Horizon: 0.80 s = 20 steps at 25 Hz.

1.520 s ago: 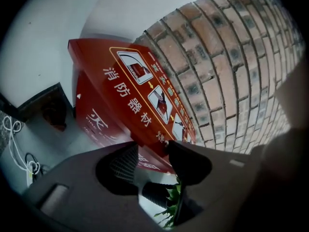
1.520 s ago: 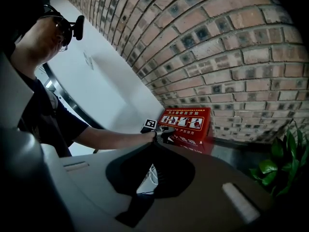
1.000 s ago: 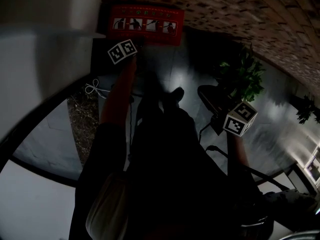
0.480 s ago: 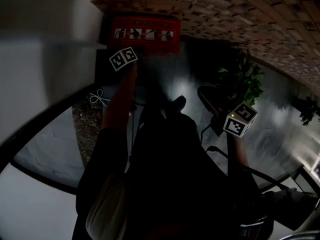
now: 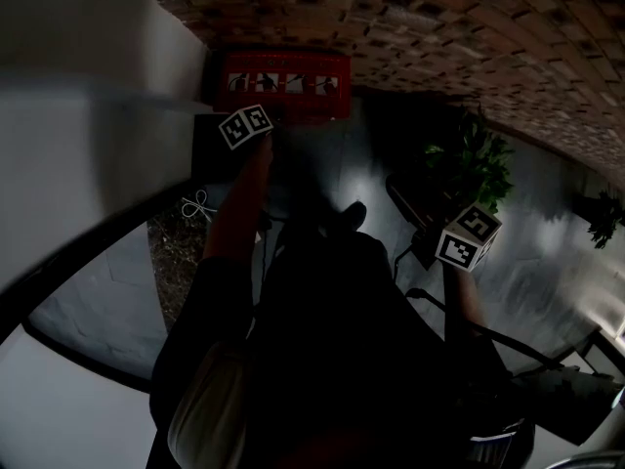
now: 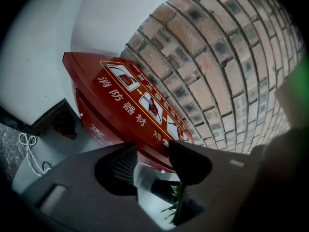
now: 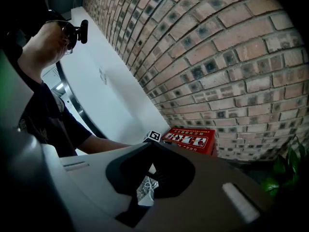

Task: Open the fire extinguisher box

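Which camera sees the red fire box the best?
The left gripper view: the fire extinguisher box is close, its pictures and white writing clear. The head view shows it small and dim; the right gripper view, small and far off.

Dim, fisheye-warped, perhaps faintly blurred

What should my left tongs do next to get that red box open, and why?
Probably ease the left tongs forward onto the near edge of the lid of the red box, then close. Their jaws stand apart with nothing gripped, just short of that edge, and the lid looks shut. The right tongs are far from the box.
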Available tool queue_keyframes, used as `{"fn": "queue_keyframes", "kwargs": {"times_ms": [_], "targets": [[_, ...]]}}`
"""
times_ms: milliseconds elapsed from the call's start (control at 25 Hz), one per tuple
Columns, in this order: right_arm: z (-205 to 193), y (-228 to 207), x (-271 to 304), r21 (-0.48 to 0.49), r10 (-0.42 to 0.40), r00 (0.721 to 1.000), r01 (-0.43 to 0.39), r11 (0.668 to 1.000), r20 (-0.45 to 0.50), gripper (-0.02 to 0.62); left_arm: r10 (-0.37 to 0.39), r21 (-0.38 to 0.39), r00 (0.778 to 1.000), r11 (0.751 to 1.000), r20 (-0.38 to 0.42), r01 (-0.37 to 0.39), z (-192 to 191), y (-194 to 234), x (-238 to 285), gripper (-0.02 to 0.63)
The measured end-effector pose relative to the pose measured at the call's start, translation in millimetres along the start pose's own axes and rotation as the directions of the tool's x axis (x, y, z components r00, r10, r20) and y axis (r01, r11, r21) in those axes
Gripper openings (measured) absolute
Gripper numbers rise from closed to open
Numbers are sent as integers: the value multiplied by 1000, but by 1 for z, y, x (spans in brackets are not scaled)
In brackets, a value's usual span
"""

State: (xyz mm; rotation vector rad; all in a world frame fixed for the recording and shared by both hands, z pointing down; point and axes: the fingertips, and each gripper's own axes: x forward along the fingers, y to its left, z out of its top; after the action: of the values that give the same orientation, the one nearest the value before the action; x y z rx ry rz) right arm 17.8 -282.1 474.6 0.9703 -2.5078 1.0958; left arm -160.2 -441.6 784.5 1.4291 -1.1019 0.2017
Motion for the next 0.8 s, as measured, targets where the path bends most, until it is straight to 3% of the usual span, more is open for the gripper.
{"fn": "queue_keyframes", "kwargs": {"times_ms": [800], "targets": [[12,1,7,-14,30,999,-30,999,35,2,-17,26,1000,1000,9,17,19,-28,-16,201]]}}
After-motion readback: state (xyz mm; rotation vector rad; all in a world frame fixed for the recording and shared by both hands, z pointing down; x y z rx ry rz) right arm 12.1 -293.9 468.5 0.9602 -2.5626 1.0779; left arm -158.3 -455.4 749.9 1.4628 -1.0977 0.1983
